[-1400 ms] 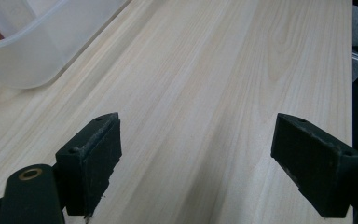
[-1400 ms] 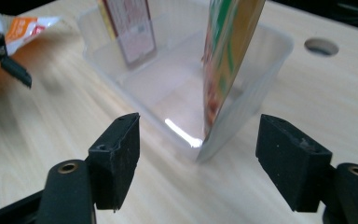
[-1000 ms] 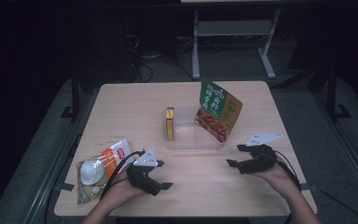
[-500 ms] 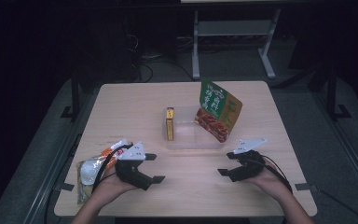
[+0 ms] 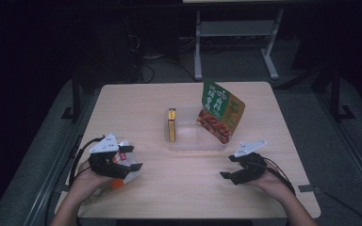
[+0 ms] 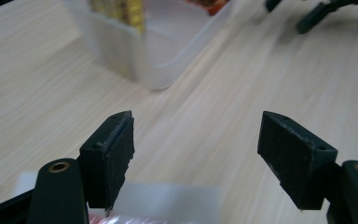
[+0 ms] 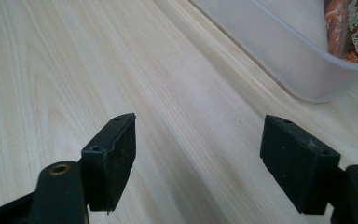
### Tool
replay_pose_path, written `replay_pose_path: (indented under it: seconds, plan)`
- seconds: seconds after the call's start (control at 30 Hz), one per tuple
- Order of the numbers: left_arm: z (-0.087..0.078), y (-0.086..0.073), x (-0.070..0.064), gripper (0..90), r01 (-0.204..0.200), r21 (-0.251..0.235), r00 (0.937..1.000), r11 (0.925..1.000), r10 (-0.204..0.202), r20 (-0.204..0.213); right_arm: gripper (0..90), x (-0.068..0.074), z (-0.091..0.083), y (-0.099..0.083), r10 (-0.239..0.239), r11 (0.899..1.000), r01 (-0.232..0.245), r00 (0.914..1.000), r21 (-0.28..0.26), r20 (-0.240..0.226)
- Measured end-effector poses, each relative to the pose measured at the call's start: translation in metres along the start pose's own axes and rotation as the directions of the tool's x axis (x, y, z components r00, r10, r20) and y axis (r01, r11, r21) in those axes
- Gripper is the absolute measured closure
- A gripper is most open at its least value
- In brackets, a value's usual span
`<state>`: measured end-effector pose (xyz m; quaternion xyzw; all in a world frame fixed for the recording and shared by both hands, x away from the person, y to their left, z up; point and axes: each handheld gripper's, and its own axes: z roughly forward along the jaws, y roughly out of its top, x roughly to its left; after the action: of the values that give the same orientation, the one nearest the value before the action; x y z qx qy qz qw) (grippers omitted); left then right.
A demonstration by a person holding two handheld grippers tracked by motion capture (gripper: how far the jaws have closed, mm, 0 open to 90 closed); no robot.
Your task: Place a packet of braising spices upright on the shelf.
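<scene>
A pale wooden table (image 5: 184, 188) stands in a dark room, a metal stand on the floor behind it. Near the middle sits a clear plastic tub (image 5: 195, 139) with a yellow box (image 5: 171, 125) upright at its left end and a green and red snack bag (image 5: 221, 113) leaning at its right. The left gripper (image 5: 131, 158) hangs, jaws wide apart, over a clear snack packet (image 5: 122, 175) at the table's left front. The right gripper (image 5: 226, 167) hovers at the right front, jaws spread over bare wood.
</scene>
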<state>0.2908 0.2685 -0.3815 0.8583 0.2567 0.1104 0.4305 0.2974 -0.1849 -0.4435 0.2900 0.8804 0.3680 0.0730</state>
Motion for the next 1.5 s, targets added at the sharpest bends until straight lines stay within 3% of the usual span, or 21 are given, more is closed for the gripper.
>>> replay_pose_path:
  seconds: [0.27, 0.57, 0.97, 1.1, 1.13, 1.2, 1.33, 1.5]
  plan:
    - [-0.026, -0.025, 0.032, 30.5, 0.073, 0.017, 0.994, 0.9972, -0.071, -0.083, 26.6, 0.0, 0.0, 0.0, 0.0, 1.0, 0.0, 1.0, 0.004, -0.003]
    - [-0.041, -0.056, 0.057, 27.6, 0.137, 0.072, 0.9802, 0.9879, -0.125, -0.154, 26.6, 0.0, 0.0, 0.0, 0.0, 1.0, 0.0, 1.0, 0.006, -0.004]
    - [-0.034, -0.088, 0.08, 26.2, 0.224, 0.136, 0.9647, 0.965, -0.2, -0.172, 26.9, 0.0, 0.001, 0.0, 0.002, 1.0, -0.001, 1.0, 0.01, -0.008]
    - [-0.028, -0.094, 0.083, 26.6, 0.235, 0.175, 0.9647, 0.9561, -0.207, -0.163, 27.0, 0.0, 0.001, 0.0, -0.009, 1.0, 0.009, 0.9999, 0.013, -0.009]
    - [-0.027, -0.096, 0.084, 31.4, 0.241, 0.174, 0.9664, 0.9548, -0.22, -0.133, 27.0, 0.0, 0.001, 0.0, -0.012, 1.0, 0.012, 0.9999, 0.014, -0.01]
    - [-0.027, -0.095, 0.084, 36.6, 0.238, 0.169, 0.9682, 0.9565, -0.22, -0.12, 27.0, 0.0, 0.002, 0.0, -0.011, 1.0, 0.011, 0.9999, 0.015, -0.009]
    - [-0.026, -0.096, 0.084, 43.1, 0.237, 0.181, 0.9673, 0.9545, -0.215, -0.135, 27.1, 0.001, 0.002, 0.0, -0.009, 1.0, 0.009, 0.9999, 0.014, -0.008]
    - [-0.025, -0.098, 0.084, 63.4, 0.232, 0.189, 0.9679, 0.9541, -0.207, -0.142, 27.2, 0.002, 0.002, 0.001, -0.007, 1.0, 0.007, 1.0, 0.014, -0.006]
